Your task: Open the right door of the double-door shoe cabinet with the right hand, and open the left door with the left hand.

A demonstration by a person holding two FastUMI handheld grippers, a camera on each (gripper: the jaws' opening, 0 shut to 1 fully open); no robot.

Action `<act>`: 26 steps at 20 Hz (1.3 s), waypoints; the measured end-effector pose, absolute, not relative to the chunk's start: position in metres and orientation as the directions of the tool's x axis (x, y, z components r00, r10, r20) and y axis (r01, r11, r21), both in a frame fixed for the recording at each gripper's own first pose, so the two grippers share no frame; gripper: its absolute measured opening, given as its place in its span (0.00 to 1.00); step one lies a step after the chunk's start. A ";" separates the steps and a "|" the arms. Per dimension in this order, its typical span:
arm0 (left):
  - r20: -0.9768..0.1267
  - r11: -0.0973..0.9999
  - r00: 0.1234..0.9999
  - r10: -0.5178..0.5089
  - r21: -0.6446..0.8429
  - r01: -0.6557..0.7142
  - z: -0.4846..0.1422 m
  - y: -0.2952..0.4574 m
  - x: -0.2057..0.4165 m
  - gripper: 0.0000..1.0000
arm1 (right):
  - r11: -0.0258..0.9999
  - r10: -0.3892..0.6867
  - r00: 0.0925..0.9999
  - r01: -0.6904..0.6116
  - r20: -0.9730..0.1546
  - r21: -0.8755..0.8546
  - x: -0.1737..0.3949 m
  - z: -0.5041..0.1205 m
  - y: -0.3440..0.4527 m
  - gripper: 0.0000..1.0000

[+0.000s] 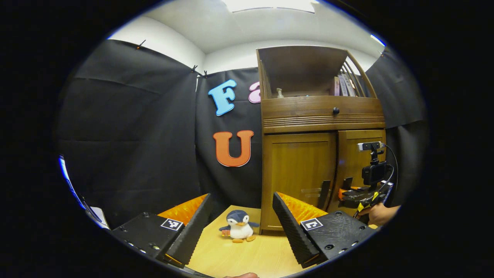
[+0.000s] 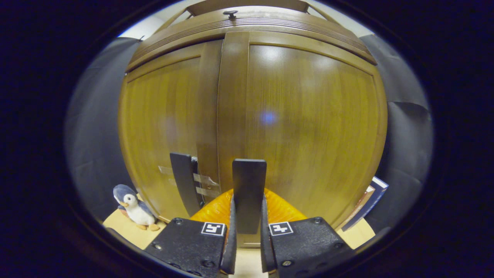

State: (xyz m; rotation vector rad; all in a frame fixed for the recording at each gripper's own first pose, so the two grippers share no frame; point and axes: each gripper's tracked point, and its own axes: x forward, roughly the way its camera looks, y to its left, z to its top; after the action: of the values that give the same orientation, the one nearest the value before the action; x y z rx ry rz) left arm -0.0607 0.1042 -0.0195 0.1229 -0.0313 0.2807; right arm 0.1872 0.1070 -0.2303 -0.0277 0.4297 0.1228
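In the left gripper view, your left gripper (image 1: 242, 216) hangs back from the cabinet (image 1: 322, 139) with its fingers spread wide and nothing between them. The cabinet stands to the right of centre on a pale wooden table (image 1: 247, 255). Its left door (image 1: 299, 177) and right door (image 1: 361, 162) both look shut, flush with the frame. A dark upright handle (image 1: 323, 194) sits on the left door near the middle seam. Above the doors there is a drawer with a small round knob (image 1: 335, 111), and an open shelf above that with a few books (image 1: 344, 85) leaning in it. A toy penguin (image 1: 239, 226) stands on the table just beside the cabinet's left corner. Farther off, your right gripper (image 1: 353, 189) is up against the right door, with your hand (image 1: 380, 214) behind it.

In the right gripper view, your right gripper (image 2: 247, 247) is drawn in narrow, its two fingers pressed on either side of the right door's handle (image 2: 249, 195). The right door (image 2: 308, 131) looks closed or nearly so; you cannot tell for certain from this close. The left door (image 2: 166, 127) lies to the left of the seam with its own handle (image 2: 185, 183). The penguin (image 2: 133, 206) stands low on the left, and a book (image 2: 366, 206) leans by the cabinet's right side.
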 end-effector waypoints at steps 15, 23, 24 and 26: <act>0.057 0.976 0.983 0.177 0.116 -0.183 -0.025 0.023 -0.045 0.95 | 0.966 0.246 0.878 -0.259 -0.410 0.025 0.113 -0.218 0.079 0.28; 0.058 0.979 0.984 0.171 0.105 -0.177 -0.028 -0.002 -0.047 0.95 | 0.951 0.288 0.863 -0.307 -0.415 0.022 0.073 -0.209 0.050 0.28; 0.059 0.979 0.983 0.171 0.104 -0.177 -0.028 -0.006 -0.047 0.95 | 0.950 0.291 0.861 -0.310 -0.416 0.023 0.068 -0.208 0.046 0.28; 0.060 0.979 0.984 0.167 0.106 -0.173 -0.030 -0.013 -0.048 0.95 | 0.949 0.297 0.857 -0.314 -0.421 0.031 0.060 -0.207 0.038 0.28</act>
State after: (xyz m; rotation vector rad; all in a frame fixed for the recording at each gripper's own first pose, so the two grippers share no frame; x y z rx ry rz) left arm -0.0479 -0.0133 -0.0295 0.1110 -0.0513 0.1716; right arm 0.0599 0.0382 -0.2070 -0.0393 0.4364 0.3210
